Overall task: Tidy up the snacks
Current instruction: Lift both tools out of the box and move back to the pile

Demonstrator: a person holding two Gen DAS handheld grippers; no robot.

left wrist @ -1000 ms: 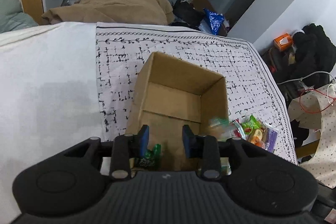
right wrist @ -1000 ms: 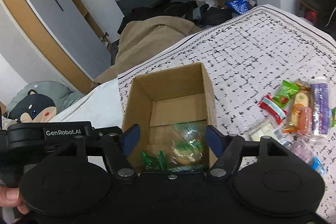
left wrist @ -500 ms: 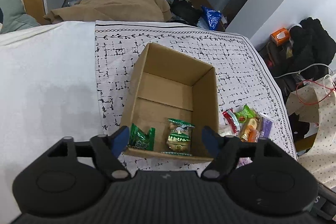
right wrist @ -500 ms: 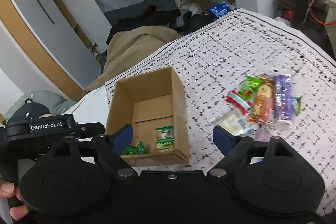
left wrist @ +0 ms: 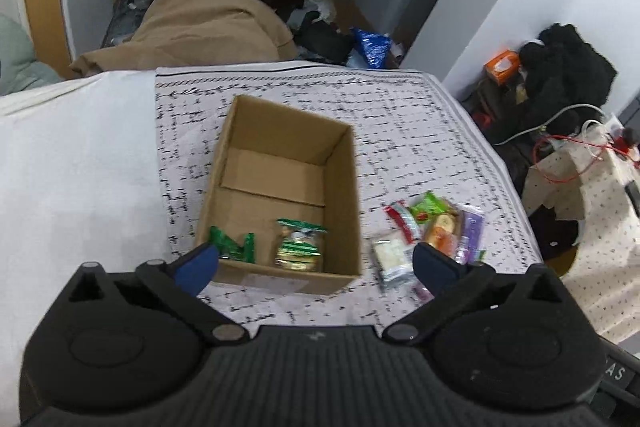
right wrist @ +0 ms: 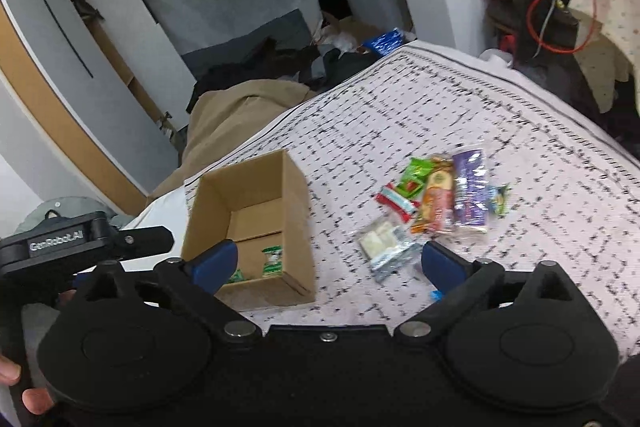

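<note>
Snacks (right wrist: 436, 201) beside box (right wrist: 296, 211), left tongs (right wrist: 160, 239) (right view only)

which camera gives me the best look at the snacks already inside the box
The left wrist view: it looks down into the box, showing both the green packet and the clear-wrapped snack. The right wrist view shows them small, the green packet mostly hidden behind a finger.

cardboard box (left wrist: 280, 195): matt brown cardboard
snack packets (right wrist: 436, 203): glossy plastic wrappers
patterned cloth (left wrist: 400, 115): matt woven fabric
left gripper (left wrist: 316, 265): matt black plastic
</note>
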